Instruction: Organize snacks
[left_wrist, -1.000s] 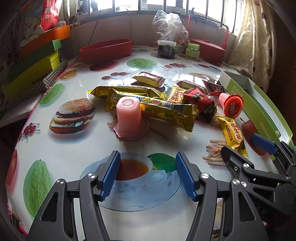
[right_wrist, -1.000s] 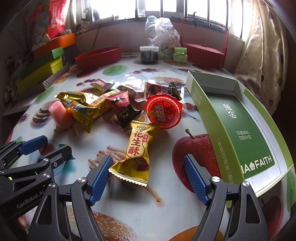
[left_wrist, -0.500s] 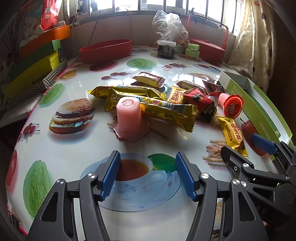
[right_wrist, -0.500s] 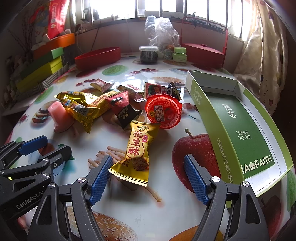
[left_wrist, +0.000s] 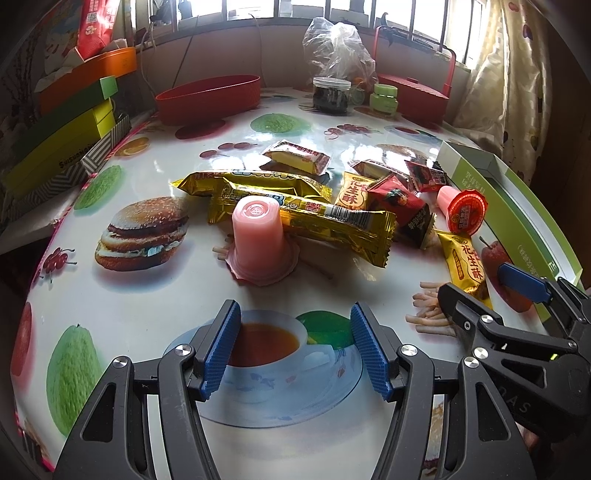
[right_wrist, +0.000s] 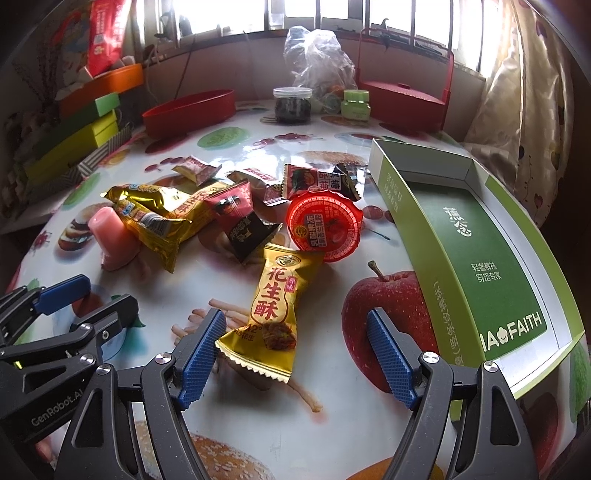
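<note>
A heap of snacks lies mid-table: long gold packets (left_wrist: 303, 206), an upturned pink jelly cup (left_wrist: 258, 240), a red-lidded jelly cup (right_wrist: 325, 227) on its side, dark red packets (right_wrist: 240, 218), and a gold peanut-crisp packet (right_wrist: 275, 310). My left gripper (left_wrist: 295, 350) is open over the printed teacup, short of the pink cup. Low over the table, my right gripper (right_wrist: 295, 350) stands open, with the near end of the peanut-crisp packet between its fingers, not squeezed. An open green box (right_wrist: 476, 254) stands to its right.
The table (left_wrist: 147, 295) wears a glossy food-print cloth. At the back stand a red oval bowl (left_wrist: 208, 98), a dark jar (left_wrist: 330, 96), a green jar (left_wrist: 384, 99), a red carrier (right_wrist: 404, 99) and a plastic bag. Stacked boxes (left_wrist: 62, 136) line the left edge.
</note>
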